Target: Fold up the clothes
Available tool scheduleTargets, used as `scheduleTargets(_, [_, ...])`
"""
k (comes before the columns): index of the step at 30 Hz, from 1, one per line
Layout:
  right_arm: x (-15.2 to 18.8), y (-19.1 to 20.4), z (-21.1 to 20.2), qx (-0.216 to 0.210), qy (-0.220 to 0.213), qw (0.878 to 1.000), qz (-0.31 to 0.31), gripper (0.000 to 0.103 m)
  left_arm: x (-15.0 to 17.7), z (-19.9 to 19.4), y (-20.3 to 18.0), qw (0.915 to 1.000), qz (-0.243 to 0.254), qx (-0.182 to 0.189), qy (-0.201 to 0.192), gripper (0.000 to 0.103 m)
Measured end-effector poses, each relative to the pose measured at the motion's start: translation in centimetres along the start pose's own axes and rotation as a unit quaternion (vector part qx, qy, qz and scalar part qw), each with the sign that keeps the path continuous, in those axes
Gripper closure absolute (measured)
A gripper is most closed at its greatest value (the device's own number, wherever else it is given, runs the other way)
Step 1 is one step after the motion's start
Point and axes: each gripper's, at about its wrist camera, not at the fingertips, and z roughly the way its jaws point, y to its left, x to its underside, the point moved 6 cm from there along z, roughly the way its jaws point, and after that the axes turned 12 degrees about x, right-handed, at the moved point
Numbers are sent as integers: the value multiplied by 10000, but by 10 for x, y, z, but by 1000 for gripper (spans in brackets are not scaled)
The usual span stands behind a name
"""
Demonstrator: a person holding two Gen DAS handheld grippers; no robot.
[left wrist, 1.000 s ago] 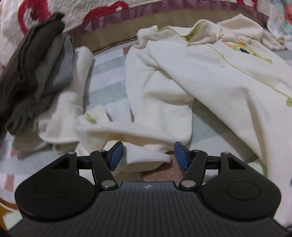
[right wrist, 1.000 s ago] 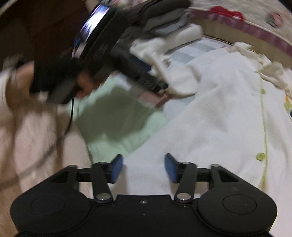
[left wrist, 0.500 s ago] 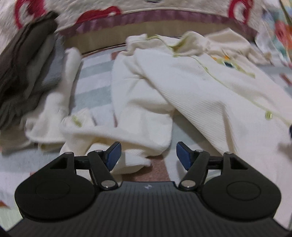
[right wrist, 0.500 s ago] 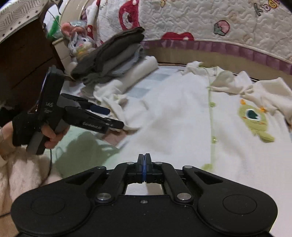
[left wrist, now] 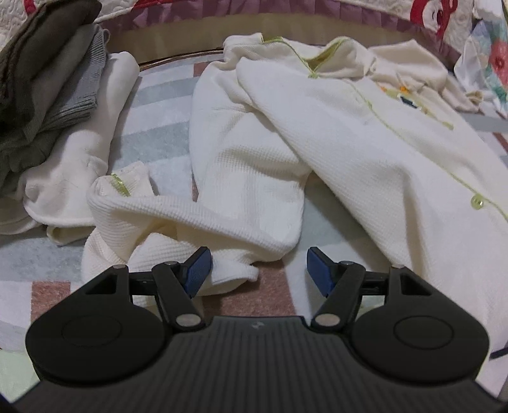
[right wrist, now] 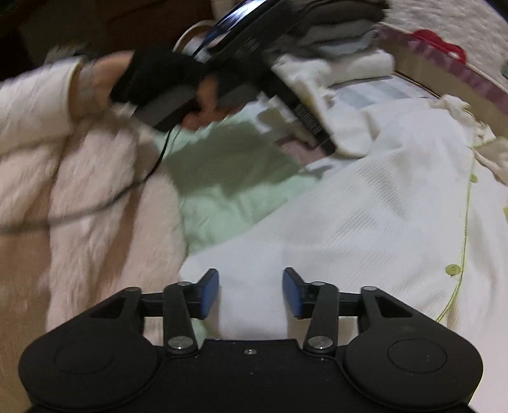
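Note:
A cream waffle-knit garment [left wrist: 349, 143] with lime-green trim and buttons lies spread on the striped mat, one sleeve [left wrist: 197, 219] folded across in front. My left gripper [left wrist: 257, 263] stands open low over the sleeve's cuff [left wrist: 235, 273], which rests against the left pad without being pinched. In the right wrist view the same garment [right wrist: 365, 222] fills the right half. My right gripper [right wrist: 250, 286] hovers over its near edge, jaws opening, cloth beneath them but not clamped. A gloved hand [right wrist: 158, 76] holds the left gripper at the upper left, blurred.
A stack of folded dark and grey clothes [left wrist: 41, 79] on a cream piece sits at the far left. A quilted padded wall [left wrist: 285, 19] runs along the back. A pale green cloth [right wrist: 228, 178] and the person's fluffy pinkish-white sleeve [right wrist: 95, 190] lie at the near left.
The right gripper was open, snapped fully shut half a second ago, and now stands open again after swinging back over the garment's near edge. The left gripper stayed over the cuff, turning slightly.

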Motion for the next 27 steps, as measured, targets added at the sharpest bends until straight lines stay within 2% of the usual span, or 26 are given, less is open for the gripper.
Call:
scheduleTargets(4, [11, 3, 0, -48, 219, 9993, -304, 46, 2, 1, 8, 9998, -126, -121, 13, 40])
scheduleTargets(5, [14, 5, 2, -41, 297, 9986, -432, 42, 1, 1, 10, 9998, -159, -140, -7, 41])
scheduleTargets(7, [17, 12, 8, 105, 404, 9957, -825, 41, 0, 1, 13, 9996, -211, -173, -62, 42])
scheduleTargets(10, [16, 25, 16, 420, 335, 9902, -1287, 41, 1, -1, 16, 9993, -290, -191, -114, 46])
scheduleTargets(13, [10, 35, 14, 564, -81, 9872, -1489, 47, 2, -3, 18, 9990, -363, -188, -160, 48])
scheduleTargets(14, [7, 36, 10, 515, -235, 9883, -1419, 66, 3, -4, 19, 9989, -389, -189, -178, 48])
scheduleTargets(15, [3, 33, 5, 470, -374, 9907, -1223, 95, 2, -5, 20, 9987, -419, -184, -206, 48])
scheduleTargets(16, [0, 26, 1, 470, -471, 9931, -965, 102, 2, -6, 21, 9986, -442, -178, -243, 48])
scheduleTargets(19, [-4, -5, -14, 680, -763, 9947, -106, 102, -1, -10, 20, 9984, -401, -200, -347, 48])
scheduleTargets(22, [5, -40, -27, 904, -797, 9906, 640, 102, 1, -8, 13, 9990, -33, -373, -235, 48])
scheduleTargets(25, [20, -72, -38, 1384, -809, 9806, 1127, 102, 6, -2, 3, 9988, 269, -407, -2, 48])
scheduleTargets(27, [28, -95, -47, 1796, -867, 9675, 1552, 102, 6, -3, -1, 9992, 285, -290, -14, 45])
